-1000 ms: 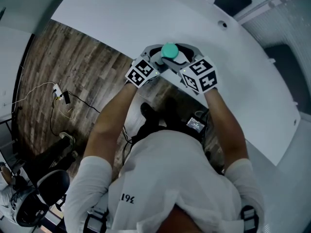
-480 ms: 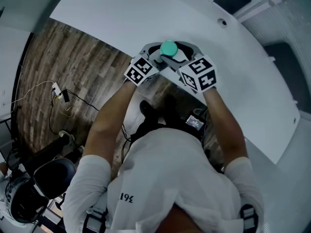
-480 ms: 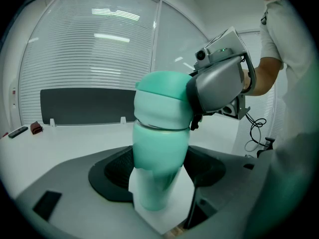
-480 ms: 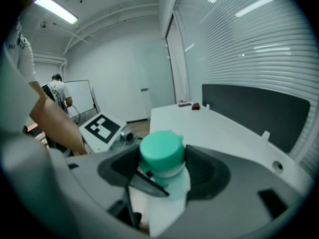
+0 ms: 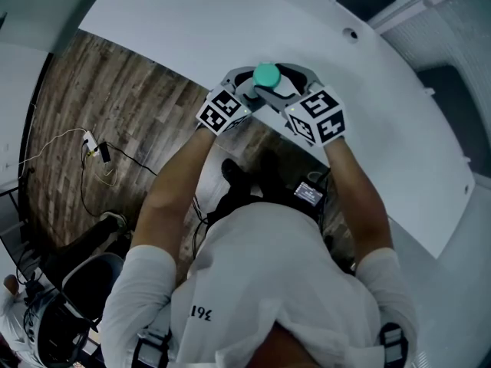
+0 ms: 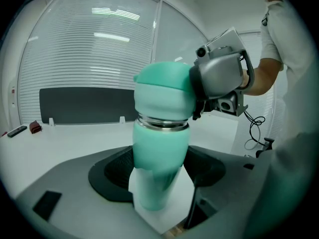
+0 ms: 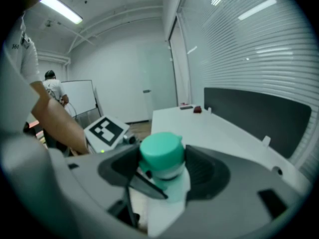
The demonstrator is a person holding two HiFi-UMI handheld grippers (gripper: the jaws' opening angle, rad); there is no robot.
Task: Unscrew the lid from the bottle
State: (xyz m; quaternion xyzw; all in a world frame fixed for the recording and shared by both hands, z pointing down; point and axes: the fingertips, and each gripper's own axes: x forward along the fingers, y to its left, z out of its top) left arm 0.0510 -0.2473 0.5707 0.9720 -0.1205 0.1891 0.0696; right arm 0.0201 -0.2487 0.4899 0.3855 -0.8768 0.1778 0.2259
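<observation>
White table (image 5: 192, 21), wood floor (image 5: 92, 113), clamped bottle (image 6: 159, 173), lid (image 7: 160, 153)

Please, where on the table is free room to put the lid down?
The white table is bare left, right and beyond the teal bottle. Crowded only at the near edge, where the left gripper holds the bottle and the right gripper its teal lid.

The bottle (image 6: 159, 168) is mint green, with a silver ring at the neck, and the lid (image 6: 162, 96) has the same mint green. The left gripper (image 6: 159, 176) and the right gripper (image 7: 163, 169) are grey, with black ribbed pads (image 6: 112, 176). Their cubes (image 5: 316, 116) are white with black square markers. The table (image 5: 192, 21) is white, the floor (image 5: 100, 106) is brown wood planks, and the shirt (image 5: 268, 282) is white.
</observation>
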